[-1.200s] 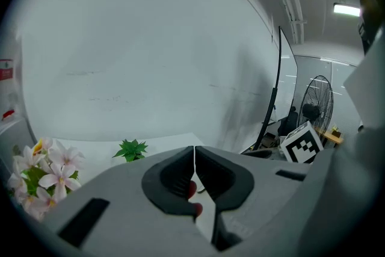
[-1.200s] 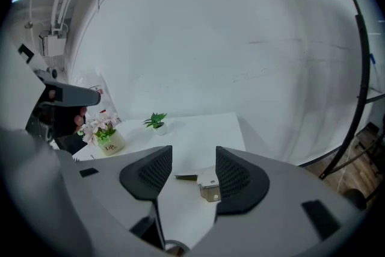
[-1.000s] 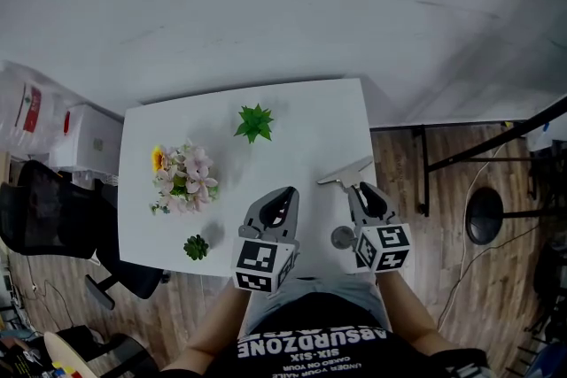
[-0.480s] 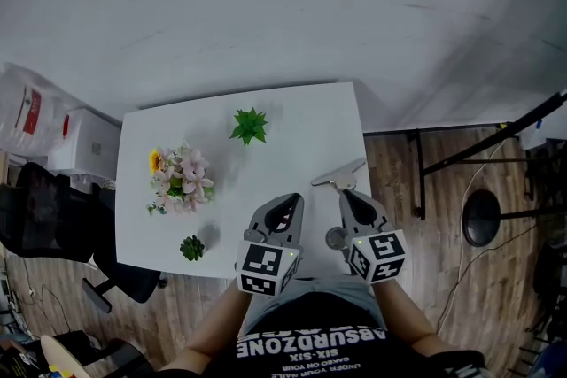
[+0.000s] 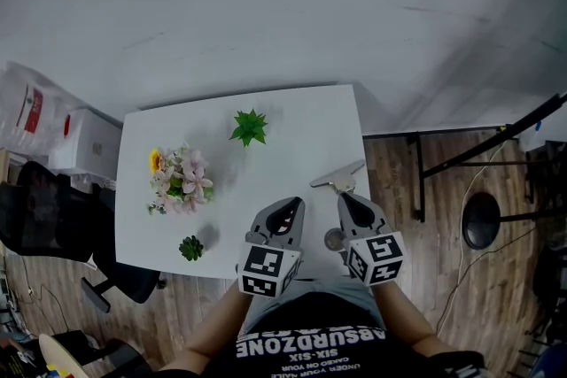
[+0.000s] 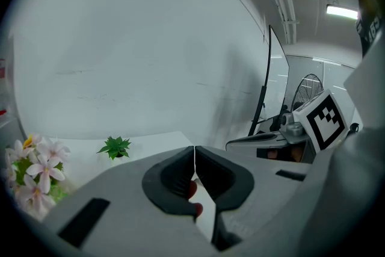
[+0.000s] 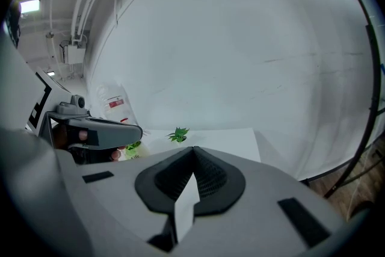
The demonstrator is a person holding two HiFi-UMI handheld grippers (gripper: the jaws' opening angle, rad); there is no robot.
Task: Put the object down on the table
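**A:** Where was the tool?

**B:** The grey T-shaped tool (image 5: 339,179) lay flat on the white table (image 5: 292,128), close against the table's right edge. Its crossbar lay toward the table's far side, and what looked like a short handle pointed back toward the near edge.

**A:** Was anything gripping it?

**B:** No. The right gripper (image 5: 344,197) hung over the table's near right corner, with its tips just short of that handle. The head view did not settle whether they touched it. In its own view the jaws were pressed together with nothing between them.

**A:** And the other one?

**B:** The left gripper (image 5: 297,202) was over the table's near edge, more toward the middle. Its jaws were closed to a hairline and empty too.

**A:** What else stood on the table?

**B:** A spiky green plant (image 5: 249,127) stood toward the far edge, about midway across. A bunch of pink and white flowers (image 5: 182,179) with one yellow bloom lay on the table's left half. A small dark succulent (image 5: 190,248) sat near the near left corner. All three were well apart from the tool.

**A:** And off the table?

**B:** A black chair (image 5: 44,217) stood beyond the table's left edge. Beyond its right edge were a black stand (image 5: 461,157) and a round black base (image 5: 484,217) on the wood floor (image 5: 416,261).
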